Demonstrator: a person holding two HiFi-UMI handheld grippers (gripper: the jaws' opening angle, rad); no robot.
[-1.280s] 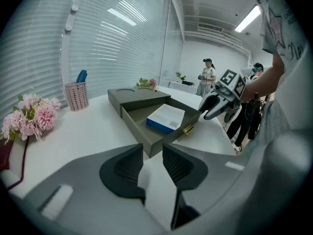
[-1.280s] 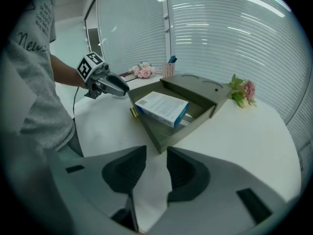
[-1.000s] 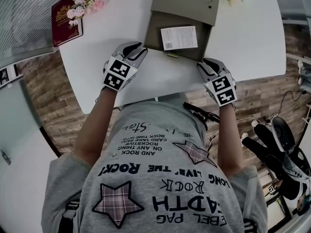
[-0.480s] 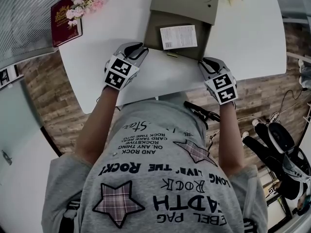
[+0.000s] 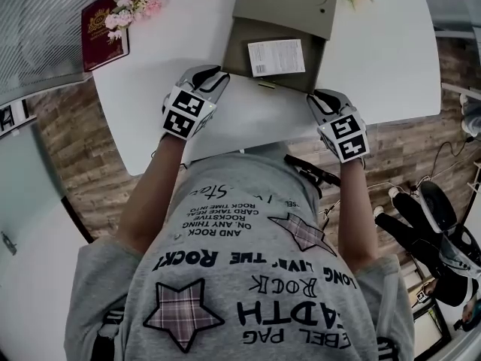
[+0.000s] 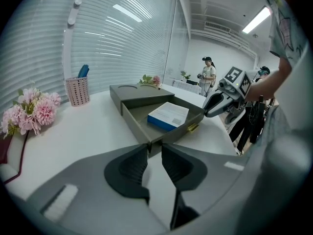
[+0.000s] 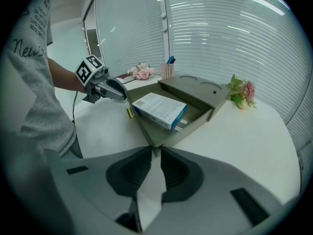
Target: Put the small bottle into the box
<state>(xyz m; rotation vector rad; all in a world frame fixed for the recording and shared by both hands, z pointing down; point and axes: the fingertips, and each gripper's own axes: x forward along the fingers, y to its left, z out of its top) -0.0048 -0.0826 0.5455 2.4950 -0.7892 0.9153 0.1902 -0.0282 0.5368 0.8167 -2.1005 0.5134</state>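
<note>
- Since a second ago almost nothing has shifted: both hands keep their places at the near end of the box (image 5: 237, 60). The jaws of the left gripper (image 5: 217, 74) have just been closing a little, with nothing between the pads.
- Head view: the box lies open at the far middle of the white table (image 5: 376, 59), its lid standing behind the tray. A white-and-blue carton (image 5: 276, 57) lies flat inside. The left gripper's tip is at the tray's near-left corner, and that of the right gripper (image 5: 315, 97) is at its near-right corner. A red book (image 5: 98, 32) and pink flowers (image 5: 135, 2) lie at the far left. Where the small bottle is I cannot tell.
- Left gripper view: the jaws stand a narrow slit apart and grip nothing. Bare table shows through the slit, and the box's corner sits just beyond the tips. A pink basket (image 6: 78, 89) stands far left near the blinds.
- Right gripper view: here too the jaws are slightly parted and empty, with the other near corner of the box just beyond their tips. The carton rests in the tray behind it.
</note>
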